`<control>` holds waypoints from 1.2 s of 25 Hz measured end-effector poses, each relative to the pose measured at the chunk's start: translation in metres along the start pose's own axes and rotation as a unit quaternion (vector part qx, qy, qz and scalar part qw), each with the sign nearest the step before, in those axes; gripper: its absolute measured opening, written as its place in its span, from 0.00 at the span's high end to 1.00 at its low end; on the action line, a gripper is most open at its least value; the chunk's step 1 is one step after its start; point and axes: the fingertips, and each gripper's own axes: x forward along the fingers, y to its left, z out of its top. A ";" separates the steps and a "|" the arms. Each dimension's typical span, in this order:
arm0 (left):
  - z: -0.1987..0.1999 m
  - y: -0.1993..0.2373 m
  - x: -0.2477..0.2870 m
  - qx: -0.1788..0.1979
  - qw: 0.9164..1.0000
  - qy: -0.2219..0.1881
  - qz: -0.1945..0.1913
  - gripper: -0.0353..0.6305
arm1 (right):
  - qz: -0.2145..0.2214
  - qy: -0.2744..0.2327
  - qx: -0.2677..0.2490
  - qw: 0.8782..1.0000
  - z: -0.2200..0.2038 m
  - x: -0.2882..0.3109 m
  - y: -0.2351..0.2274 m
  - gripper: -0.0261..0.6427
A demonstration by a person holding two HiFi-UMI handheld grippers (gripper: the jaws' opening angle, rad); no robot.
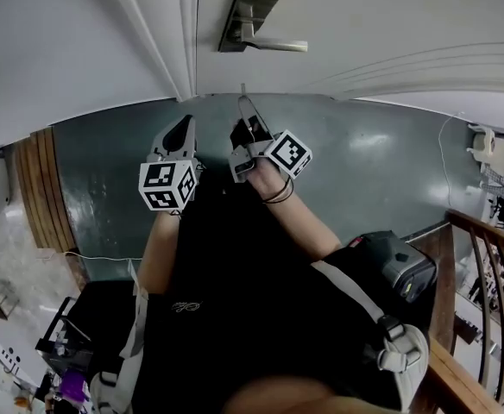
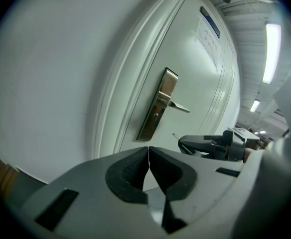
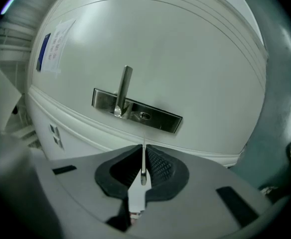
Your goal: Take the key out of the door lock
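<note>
**Right gripper (image 1: 244, 109) clamped on the key (image 3: 143, 169), clear of the lock plate (image 3: 158, 119).**
Both forearms reach side by side toward the door (image 3: 185, 54). The right jaws pinch the key, its blade jutting past their tips, apart from the lock plate ahead. The left gripper (image 1: 185, 126), just to the right gripper's left, has its jaws together with nothing between. A grey-green floor (image 1: 373, 158) lies below both, and a wooden railing (image 1: 483, 238) stands off to their right.

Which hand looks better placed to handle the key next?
Likely right: the right gripper is shut on the thin silver key, clear of the steel lock plate. The left gripper is shut and empty.
</note>
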 end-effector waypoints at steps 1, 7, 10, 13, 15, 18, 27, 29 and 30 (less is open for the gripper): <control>-0.002 -0.002 0.002 0.001 1.000 0.003 0.001 0.91 | 0.000 0.010 -0.022 1.000 0.000 -0.003 0.001 0.92; -0.015 -0.023 0.019 0.009 0.999 0.021 0.023 0.91 | -0.039 0.076 -0.204 0.975 0.013 -0.035 -0.017 0.92; -0.021 -0.048 0.034 0.005 0.999 0.022 0.028 0.91 | -0.043 0.103 -0.274 0.955 0.024 -0.057 -0.022 0.92; -0.038 -0.086 0.046 0.002 0.999 0.032 0.018 0.91 | -0.054 0.128 -0.334 0.932 0.034 -0.086 -0.034 0.92; -0.050 -0.108 0.050 0.007 0.999 0.045 0.006 0.91 | -0.061 0.138 -0.362 0.920 0.040 -0.102 -0.040 0.92; -0.066 -0.132 0.058 0.010 0.998 0.063 -0.004 0.91 | -0.068 0.151 -0.398 0.902 0.048 -0.122 -0.050 0.92; -0.070 -0.176 0.068 0.049 0.995 0.082 -0.029 0.91 | -0.074 0.159 -0.490 0.854 0.079 -0.162 -0.057 0.92; -0.058 -0.180 0.066 0.053 0.996 0.069 -0.030 0.91 | -0.064 0.143 -0.511 0.845 0.087 -0.160 -0.044 0.92; -0.049 -0.182 0.064 0.055 0.996 0.058 -0.031 0.91 | -0.059 0.134 -0.522 0.840 0.090 -0.159 -0.035 0.92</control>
